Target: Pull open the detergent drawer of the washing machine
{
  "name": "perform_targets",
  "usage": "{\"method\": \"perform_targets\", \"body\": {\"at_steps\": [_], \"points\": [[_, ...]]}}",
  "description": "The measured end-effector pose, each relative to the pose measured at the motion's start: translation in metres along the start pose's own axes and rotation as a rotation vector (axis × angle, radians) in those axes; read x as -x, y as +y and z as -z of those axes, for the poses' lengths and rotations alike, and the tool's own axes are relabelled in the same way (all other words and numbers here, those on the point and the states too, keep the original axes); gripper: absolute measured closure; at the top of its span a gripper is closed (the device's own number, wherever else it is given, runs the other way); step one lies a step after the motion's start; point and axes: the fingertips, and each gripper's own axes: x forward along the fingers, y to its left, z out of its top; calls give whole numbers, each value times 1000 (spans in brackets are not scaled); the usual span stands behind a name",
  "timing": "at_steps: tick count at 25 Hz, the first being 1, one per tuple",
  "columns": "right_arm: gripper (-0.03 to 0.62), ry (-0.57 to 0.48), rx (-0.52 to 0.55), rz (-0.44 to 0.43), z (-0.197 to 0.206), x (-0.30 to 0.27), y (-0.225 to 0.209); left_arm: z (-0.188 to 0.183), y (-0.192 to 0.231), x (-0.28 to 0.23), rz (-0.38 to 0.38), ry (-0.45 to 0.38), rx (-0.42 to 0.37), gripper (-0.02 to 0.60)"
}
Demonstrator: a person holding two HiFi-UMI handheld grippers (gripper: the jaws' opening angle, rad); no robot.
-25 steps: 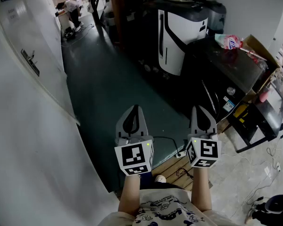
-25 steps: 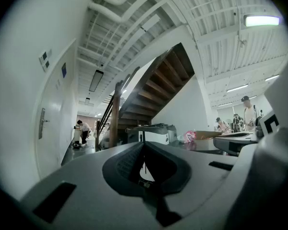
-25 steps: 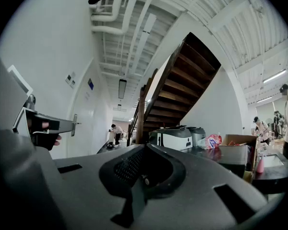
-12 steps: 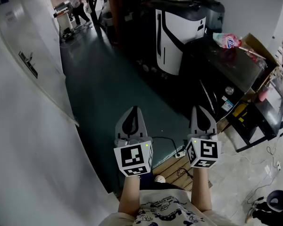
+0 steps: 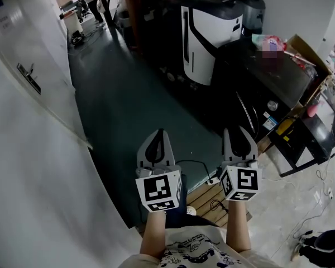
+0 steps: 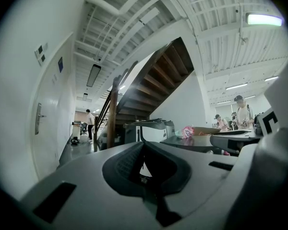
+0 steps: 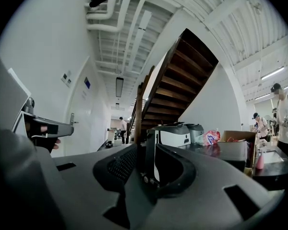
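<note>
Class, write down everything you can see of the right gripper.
The right gripper is pale grey plastic by its look, with two tapered fingers lined in dark textured padding and a cube of black-and-white square markers at its rear. The person's forearm runs up behind it. It hangs level above the dark floor, touching nothing else. Its fingers have just been opening; they stand slightly apart, nothing between them.
</note>
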Motion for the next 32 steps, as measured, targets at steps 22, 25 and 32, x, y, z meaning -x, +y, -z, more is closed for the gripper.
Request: {"method": "perform_targets", "body": {"at_steps": [22,25,32], "points": [[411,52,-28,81,8,-224,-48,-2,33,-251,109,46,17,568],[408,55,-41,103,1,-266,-58,-12,41,-297,132,52,19,568],[401,52,-63,178,-22,-371,-78,-35,67,-414,196,81,21,568]]}}
